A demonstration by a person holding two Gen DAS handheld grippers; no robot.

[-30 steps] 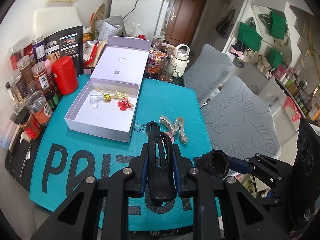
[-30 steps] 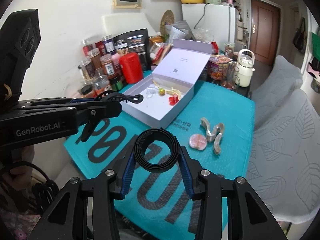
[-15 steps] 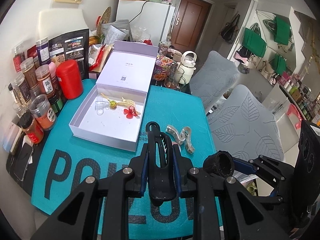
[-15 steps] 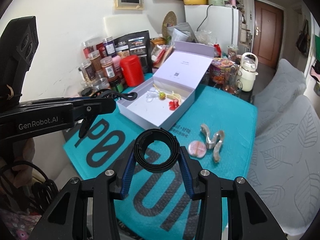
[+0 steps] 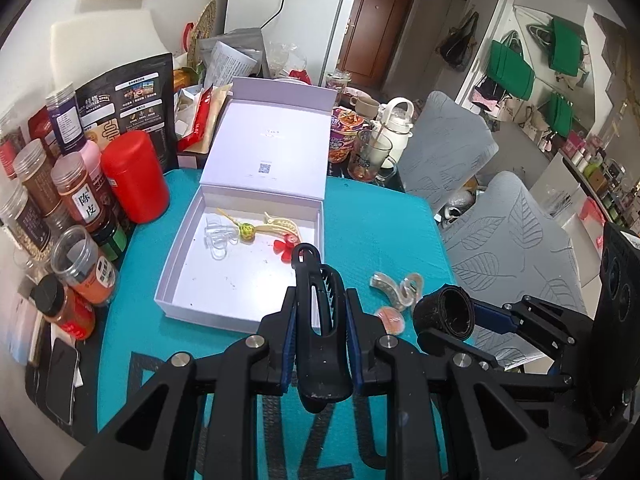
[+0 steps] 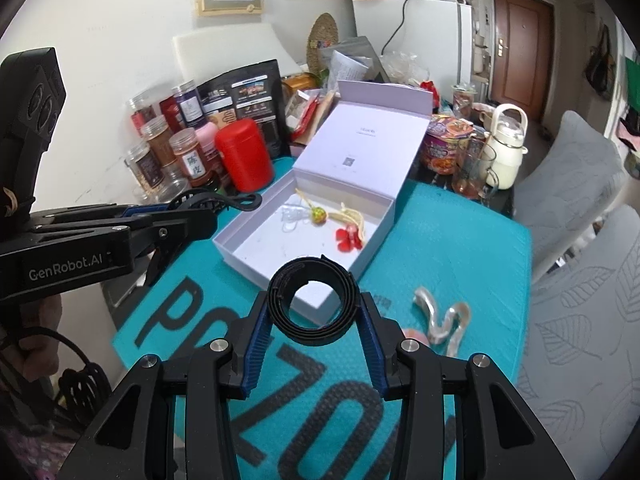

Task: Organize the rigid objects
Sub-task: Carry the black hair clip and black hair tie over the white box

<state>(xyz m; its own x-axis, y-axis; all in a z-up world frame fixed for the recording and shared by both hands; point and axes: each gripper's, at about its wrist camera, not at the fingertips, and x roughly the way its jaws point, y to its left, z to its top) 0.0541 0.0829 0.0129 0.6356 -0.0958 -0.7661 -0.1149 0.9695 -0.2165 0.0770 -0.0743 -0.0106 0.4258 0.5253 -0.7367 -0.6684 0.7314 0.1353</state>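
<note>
My left gripper [image 5: 320, 320] is shut on a black claw hair clip [image 5: 316, 280], whose tip hangs over the near right corner of the open white box [image 5: 176, 264]. In the right wrist view the left gripper [image 6: 192, 212] holds the clip [image 6: 236, 201] at the box's left edge [image 6: 272, 252]. My right gripper [image 6: 314, 312] is shut on a black coiled band [image 6: 312, 266], just before the box's near corner. Inside the box lie a clear clip [image 5: 216, 236], a yellow-green ball pin [image 5: 247, 231] and a red flower clip [image 5: 286, 249]. A translucent S-shaped clip [image 5: 396, 288] and a pink round piece [image 5: 390, 315] lie on the teal mat [image 5: 380, 232].
Spice jars [image 5: 76, 200] and a red canister [image 5: 136, 176] crowd the table's left side, with a phone [image 5: 60, 380] at the near left. Behind the box stand a noodle cup, a glass mug and a white kettle [image 5: 394, 120]. Grey covered chairs [image 5: 512, 240] line the right.
Both grippers have moved forward toward the white box, which now looks nearer and larger. Each grip is unchanged.
</note>
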